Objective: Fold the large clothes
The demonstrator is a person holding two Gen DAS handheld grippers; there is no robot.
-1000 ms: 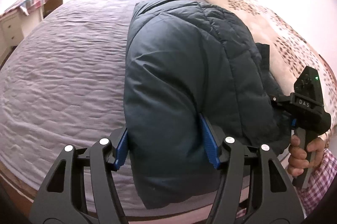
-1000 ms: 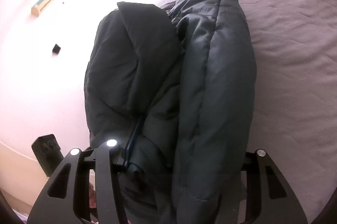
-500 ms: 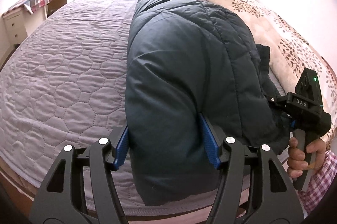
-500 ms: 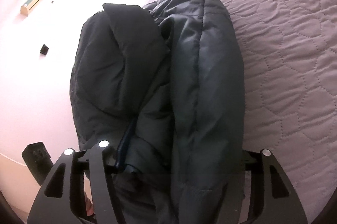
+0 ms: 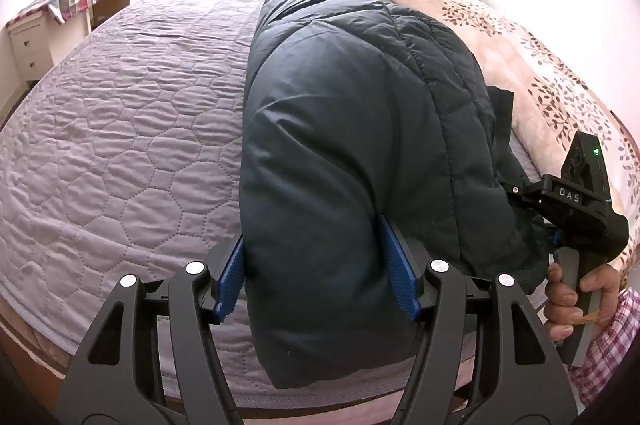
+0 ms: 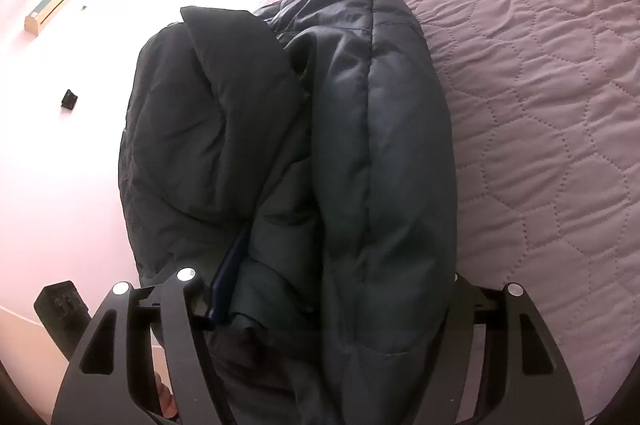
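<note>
Jaws of both the left gripper (image 5: 318,273) and right gripper (image 6: 332,293) straddle the folded jacket (image 5: 360,129), the right's just widening.

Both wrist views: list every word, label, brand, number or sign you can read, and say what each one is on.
"DAS": white letters on the black body of the right gripper, seen in the left wrist view.
The dark jacket, the purple quilt and the flowered duvet show no text.
The wall air conditioner and the small black thing on the wall: too small and overexposed to read any marking.
</note>
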